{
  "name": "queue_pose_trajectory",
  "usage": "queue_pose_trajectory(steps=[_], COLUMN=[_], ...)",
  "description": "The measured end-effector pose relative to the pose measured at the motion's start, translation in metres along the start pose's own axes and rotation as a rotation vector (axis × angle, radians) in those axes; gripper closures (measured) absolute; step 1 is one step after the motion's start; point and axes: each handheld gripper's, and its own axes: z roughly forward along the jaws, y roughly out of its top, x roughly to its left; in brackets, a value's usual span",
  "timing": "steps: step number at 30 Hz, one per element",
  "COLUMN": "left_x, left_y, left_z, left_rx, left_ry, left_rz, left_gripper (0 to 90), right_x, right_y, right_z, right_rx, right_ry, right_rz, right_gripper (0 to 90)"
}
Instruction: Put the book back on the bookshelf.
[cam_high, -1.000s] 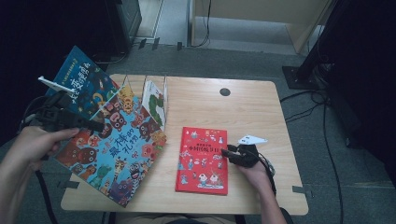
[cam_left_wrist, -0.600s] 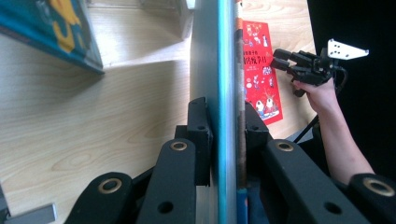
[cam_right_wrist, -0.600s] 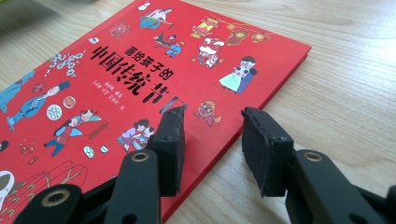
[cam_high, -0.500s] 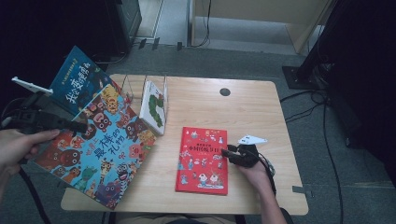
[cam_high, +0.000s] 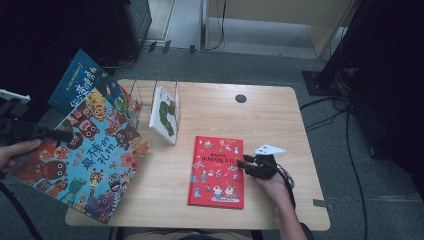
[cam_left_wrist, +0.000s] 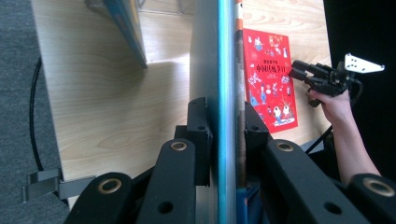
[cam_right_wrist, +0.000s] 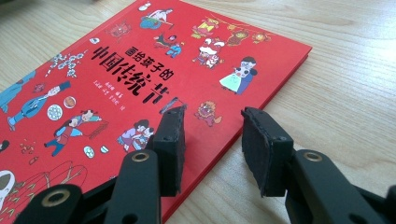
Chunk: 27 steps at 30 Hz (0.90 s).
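Red book (cam_high: 216, 171) lies flat on the table (cam_high: 280, 125) with its long edge at the right gripper (cam_high: 243, 162), whose parted jaws straddle it ungripped, while the left gripper (cam_left_wrist: 223, 135) clamps the big picture book (cam_high: 85, 155) off the table's left.

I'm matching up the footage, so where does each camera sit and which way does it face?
High view: above the person's side, looking down on the table; both forearms enter below.
Left gripper view: rides the left hand-held gripper, jaws clamping the big picture book edge-on.
Right gripper view: rides the right hand-held gripper, jaws open at the red book.
All share the red book.
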Motion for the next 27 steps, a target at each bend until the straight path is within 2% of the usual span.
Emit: queue_pose_trajectory(steps=[11, 14, 18, 21, 27], left_x=[0.013, 0.013, 0.013, 0.013, 0.009], left_y=[0.011, 0.017, 0.025, 0.033, 0.045], left_z=[-0.015, -0.017, -0.020, -0.027, -0.038], left_rx=[-0.040, -0.055, -0.058, -0.059, -0.082], left_ry=[0.045, 0.060, 0.058, 0.060, 0.099], left_rz=[-0.054, -0.063, -0.062, -0.080, -0.080], left_gripper=[80.3, 80.2, 80.2, 80.4, 80.5], right_x=[0.000, 0.000, 0.000, 0.000, 0.000], right_y=[0.000, 0.000, 0.000, 0.000, 0.000], right_z=[0.000, 0.000, 0.000, 0.000, 0.000], right_rx=[-0.001, -0.001, -0.002, -0.001, -0.002], right_ry=[0.003, 0.004, 0.003, 0.001, 0.004], right_rz=[0.001, 0.001, 0.001, 0.001, 0.001], right_gripper=[59.8, 59.8, 59.8, 60.1, 60.3])
